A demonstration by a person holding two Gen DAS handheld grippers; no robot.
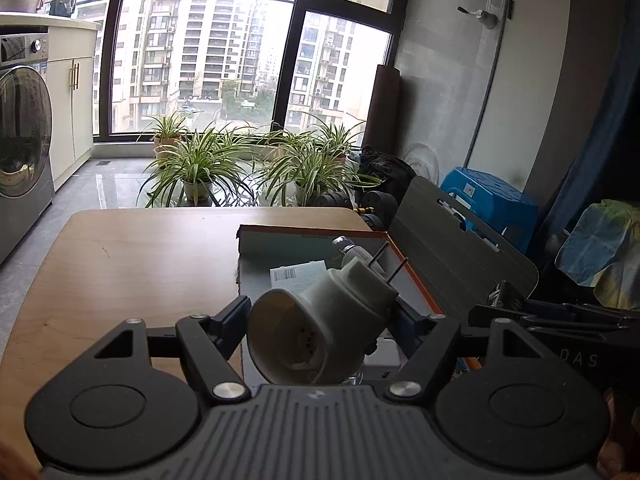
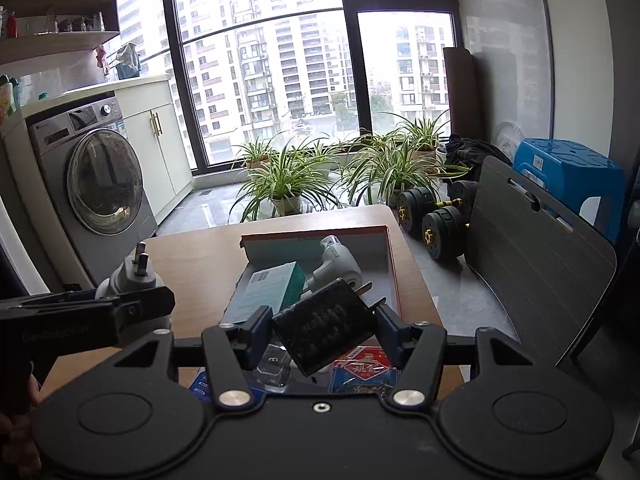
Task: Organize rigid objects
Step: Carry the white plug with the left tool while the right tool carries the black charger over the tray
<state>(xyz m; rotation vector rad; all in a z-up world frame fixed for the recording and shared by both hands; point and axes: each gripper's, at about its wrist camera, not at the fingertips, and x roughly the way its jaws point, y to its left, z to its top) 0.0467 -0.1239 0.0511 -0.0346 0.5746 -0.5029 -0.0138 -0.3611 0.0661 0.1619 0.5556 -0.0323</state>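
Rigid objects are being gathered into the open cardboard box (image 2: 394, 264) with the orange rim, which sits on the wooden worktop (image 1: 132, 264) toward its right side. Inside the box lie a teal carton (image 2: 276, 288) and a white angled plug fitting (image 2: 338, 262); nearer the camera, partly hidden by the right claw, a clear block and a red-and-blue packet can be made out. The left claw (image 1: 324, 316) is clamped on a white lamp-socket adapter (image 1: 320, 320), its cup mouth facing the camera and its 2 pins pointing up and away over the box. The right claw (image 2: 324, 330) is clamped on a black charger block (image 2: 326, 330), tilted, with its prongs aimed toward the box's far right corner. In the right wrist view the left claw sits to the left, over bare worktop beside the box. Judged from this, both pieces are on their way into the box. To do the step well, each claw should bring its piece over a free patch of the box floor, clear of the carton and white fitting, lower it close to the bottom before letting go, and keep the 2 claws from crossing.
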